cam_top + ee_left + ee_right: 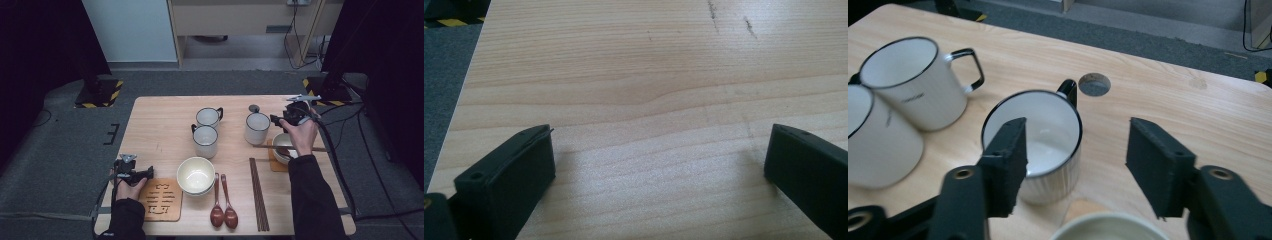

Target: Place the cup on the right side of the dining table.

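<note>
**Right claw wide above white enamel mug; left claw idle at near-left corner**

The right claw (pixel 280 120) sits at the far right of the light wooden desk (pixel 160 125), held in the person's right hand (pixel 300 132). Its jaws stand wide apart with nothing between the pads. The white enamel mug with a black rim and black handle (pixel 1040 145) stands upright on the desk just below and beyond the claw, not gripped; in the right gripper view one jaw overlaps its rim while the other is over bare wood. The mug's handle points toward a round hole in the desk (pixel 1094 84).

Two more white enamel mugs (pixel 207 130) stand upright to the left, near each other, well apart from the first.

The left claw (pixel 659 165) is at the near-left corner, jaws wide, only bare wood between them.

Also on the desk: a cream ceramic bowl (pixel 195 175), two brown wooden spoons (pixel 223 202), dark chopsticks (pixel 258 195) and a cut-out wooden coaster (pixel 161 199).
</note>
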### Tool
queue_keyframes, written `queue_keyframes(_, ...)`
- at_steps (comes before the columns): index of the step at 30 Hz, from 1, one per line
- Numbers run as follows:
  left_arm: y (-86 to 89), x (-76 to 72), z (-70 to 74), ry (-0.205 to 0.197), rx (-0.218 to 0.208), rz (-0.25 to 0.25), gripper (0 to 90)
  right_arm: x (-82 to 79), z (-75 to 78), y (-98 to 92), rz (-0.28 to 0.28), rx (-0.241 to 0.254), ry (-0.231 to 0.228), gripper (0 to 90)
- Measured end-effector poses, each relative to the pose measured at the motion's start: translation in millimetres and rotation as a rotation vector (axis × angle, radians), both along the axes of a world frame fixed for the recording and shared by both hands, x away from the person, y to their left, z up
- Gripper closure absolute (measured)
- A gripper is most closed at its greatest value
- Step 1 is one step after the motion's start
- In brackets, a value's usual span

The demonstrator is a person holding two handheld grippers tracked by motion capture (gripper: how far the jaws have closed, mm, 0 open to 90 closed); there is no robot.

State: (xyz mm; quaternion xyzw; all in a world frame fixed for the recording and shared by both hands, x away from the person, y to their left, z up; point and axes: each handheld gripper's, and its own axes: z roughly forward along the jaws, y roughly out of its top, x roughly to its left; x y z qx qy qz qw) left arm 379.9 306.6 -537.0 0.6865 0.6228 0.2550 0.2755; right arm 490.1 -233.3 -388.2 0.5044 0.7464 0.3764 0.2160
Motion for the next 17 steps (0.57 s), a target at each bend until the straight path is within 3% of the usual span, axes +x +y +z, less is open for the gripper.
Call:
queue_keyframes(2,0.0,0.0,0.0,0.000,0.000,0.000,0.0,-10.6,5.8,-5.2,0.003,0.004,-0.026,36.8)
queue_keyframes(7,0.0,0.0,0.0,0.000,0.000,0.000,0.0,-36.9,9.4,-20.1,0.015,0.032,-0.035,26.6)
queue_keyframes(13,0.0,0.0,0.0,0.000,0.000,0.000,0.0,-62.2,-3.7,-36.0,0.000,0.021,-0.054,21.7)
queue_keyframes(17,0.0,0.0,0.0,0.000,0.000,0.000,0.0,-77.2,-16.0,-45.7,0.018,0.026,-0.040,20.2)
